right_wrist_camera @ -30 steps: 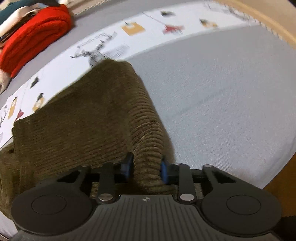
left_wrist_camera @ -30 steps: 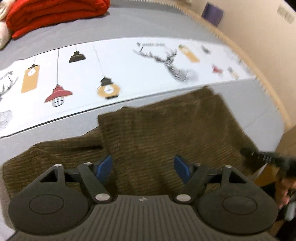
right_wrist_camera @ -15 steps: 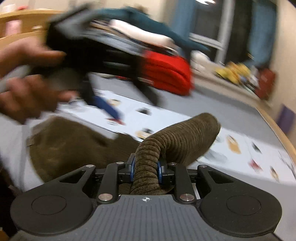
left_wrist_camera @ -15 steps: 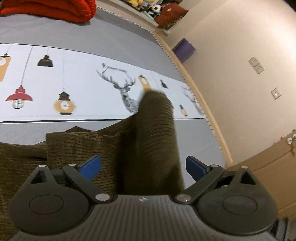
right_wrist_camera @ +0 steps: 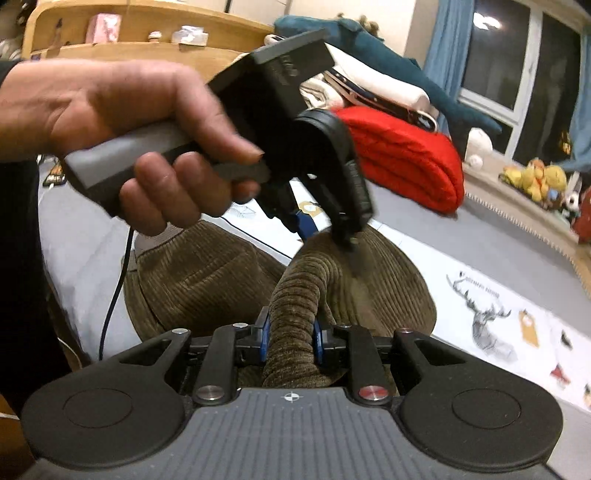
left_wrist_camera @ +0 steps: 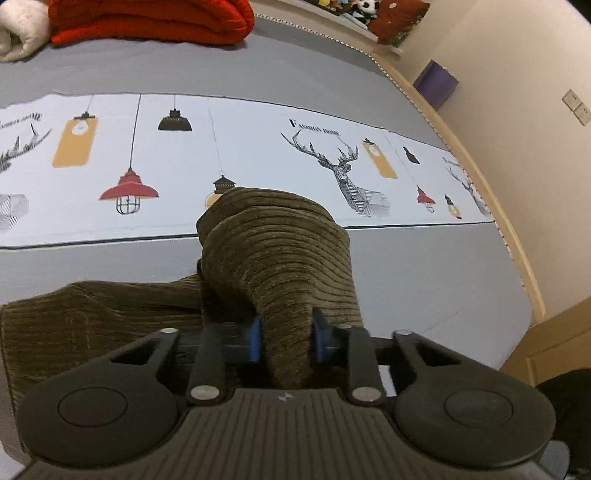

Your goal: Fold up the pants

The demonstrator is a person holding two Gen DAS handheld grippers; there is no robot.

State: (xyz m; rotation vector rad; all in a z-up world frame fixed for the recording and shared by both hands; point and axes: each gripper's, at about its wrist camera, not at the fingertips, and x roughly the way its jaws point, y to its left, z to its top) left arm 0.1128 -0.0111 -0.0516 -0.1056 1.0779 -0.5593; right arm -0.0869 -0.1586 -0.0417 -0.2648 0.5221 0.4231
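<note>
The olive-brown ribbed corduroy pants (left_wrist_camera: 280, 258) lie on the grey bed cover with a white printed band of lamps and deer (left_wrist_camera: 258, 155). Part of the cloth is lifted off the bed in a rolled hump at the centre of the left wrist view; the rest spreads flat toward 8 o'clock.

The left claw (left_wrist_camera: 285, 339) is pinching a thick gather of this corduroy, its blue pads (left_wrist_camera: 255, 339) pressed into the cloth on both sides. The right claw (right_wrist_camera: 290, 341) likewise pinches a rolled ridge of the same pants. In the right wrist view the person's hand (right_wrist_camera: 122, 122) holds the left tool at 11 o'clock, its tip meeting the fabric just beyond the right claw's ridge, so the two grips sit close together on one raised fold.

A folded red blanket (left_wrist_camera: 147, 18) rests well apart at 12 o'clock and plays no part.

By my reading, the cloth is soft, fairly heavy for its kind, and limp: it sags and bunches wherever it is not held. The ribbed pile should give good friction, so slipping looks unlikely, and nothing here is fragile. The bunched grips are secure but untidy. For a clean fold, a hold on a flat edge or corner, such as hem or waistband, with the two claws set wider apart, would likely keep the layer taut and let it be laid down without creases.
</note>
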